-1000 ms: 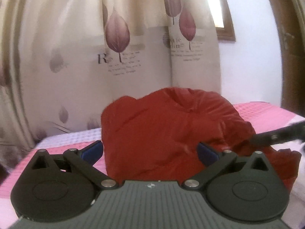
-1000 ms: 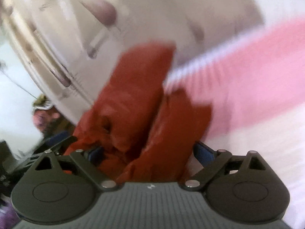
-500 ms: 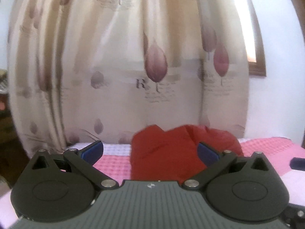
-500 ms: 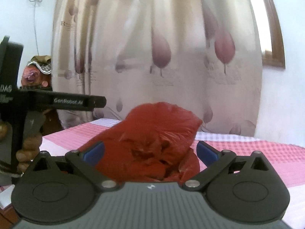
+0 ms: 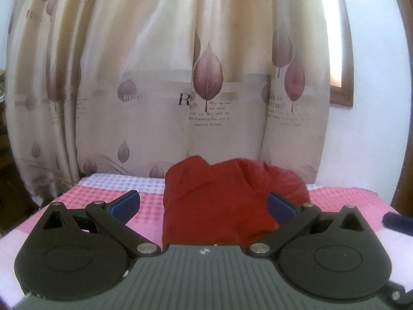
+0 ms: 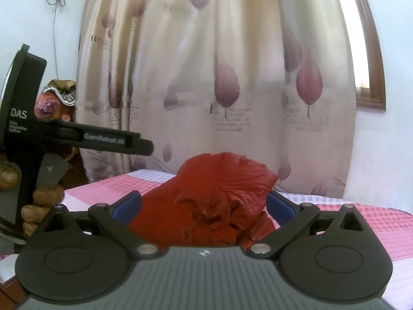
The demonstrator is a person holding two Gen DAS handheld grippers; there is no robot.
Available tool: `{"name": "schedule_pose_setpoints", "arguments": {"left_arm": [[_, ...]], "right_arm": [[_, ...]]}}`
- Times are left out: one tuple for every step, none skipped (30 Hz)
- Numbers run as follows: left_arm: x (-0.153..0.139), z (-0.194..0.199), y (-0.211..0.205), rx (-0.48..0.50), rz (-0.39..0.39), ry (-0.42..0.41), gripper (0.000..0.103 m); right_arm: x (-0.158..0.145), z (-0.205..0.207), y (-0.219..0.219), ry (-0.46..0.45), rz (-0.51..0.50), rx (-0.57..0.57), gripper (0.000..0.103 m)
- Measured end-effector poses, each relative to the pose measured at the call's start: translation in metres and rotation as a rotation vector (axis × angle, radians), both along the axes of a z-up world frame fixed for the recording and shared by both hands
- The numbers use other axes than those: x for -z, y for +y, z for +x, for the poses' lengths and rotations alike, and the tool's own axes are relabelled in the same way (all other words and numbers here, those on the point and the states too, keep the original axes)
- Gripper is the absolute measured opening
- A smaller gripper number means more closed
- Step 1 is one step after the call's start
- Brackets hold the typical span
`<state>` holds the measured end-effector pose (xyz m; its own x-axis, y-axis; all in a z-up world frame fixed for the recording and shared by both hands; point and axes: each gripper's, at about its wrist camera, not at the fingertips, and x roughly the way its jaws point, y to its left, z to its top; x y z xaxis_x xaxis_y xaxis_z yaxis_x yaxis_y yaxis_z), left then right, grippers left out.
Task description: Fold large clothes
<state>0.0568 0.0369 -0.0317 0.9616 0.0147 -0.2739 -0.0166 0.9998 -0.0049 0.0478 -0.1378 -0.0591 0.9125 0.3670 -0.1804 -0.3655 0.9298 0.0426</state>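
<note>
**Red jacket bundled on the bed, both claws released**

Red, glossy and puffy, the jacket sits in a rounded heap on the bed, near the far edge, just in front of the curtain. Its left side, seen from the left wrist, shows flat overlapping panels with a fairly straight vertical edge. Its right side, seen from the right wrist, is crinkled and bunched, with deep creases gathered toward the middle.

The left gripper is released: its blue pads stand wide apart with nothing between them, and the jacket lies beyond them, apart from both. In the right wrist view this gripper shows from the side, held in the person's hand at the far left.

The right gripper is likewise spread wide and empty, its pads framing the jacket without touching it.

Judging by the compact heap and the free claws, the folding looks close to done or between folds. If another fold is wanted, the next move calls for lowering both claws to an edge of the bundle and pinching the slippery shell firmly, since the padded fabric is likely to spring open.

The bed cover is a pink and white waffle-textured check; the curtain is satin-like cream with purple leaf prints.
</note>
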Motion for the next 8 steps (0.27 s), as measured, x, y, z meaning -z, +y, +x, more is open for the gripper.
{"name": "schedule_pose_setpoints", "arguments": {"left_arm": [[0.0017, -0.0009, -0.0020, -0.021, 0.015, -0.010, 0.103], [0.0035, -0.0015, -0.0037, -0.037, 0.030, -0.019, 0.103], [0.0049, -0.0018, -0.0047, -0.042, 0.035, -0.018, 0.103], [0.0059, -0.0011, -0.0045, -0.036, 0.029, -0.007, 0.103], [0.0067, -0.0011, -0.0043, -0.031, 0.022, -0.004, 0.103], [0.0076, -0.0020, -0.0050, -0.032, 0.026, -0.010, 0.103], [0.0084, -0.0026, -0.0064, -0.039, 0.036, -0.013, 0.103], [0.0089, -0.0022, -0.0069, -0.034, 0.039, -0.006, 0.103]], "right_arm": [[-0.0003, -0.0010, -0.0001, -0.003, -0.001, 0.013, 0.103], [-0.0007, -0.0013, -0.0009, -0.005, 0.001, 0.020, 0.103], [-0.0011, -0.0014, -0.0018, -0.004, 0.006, 0.027, 0.103], [-0.0015, -0.0016, -0.0025, -0.003, 0.011, 0.041, 0.103], [-0.0019, -0.0020, -0.0032, -0.004, 0.014, 0.051, 0.103], [-0.0021, -0.0019, -0.0037, -0.005, 0.016, 0.054, 0.103], [-0.0021, -0.0014, -0.0037, -0.001, 0.014, 0.056, 0.103], [-0.0020, -0.0011, -0.0034, 0.002, 0.009, 0.066, 0.103]]}}
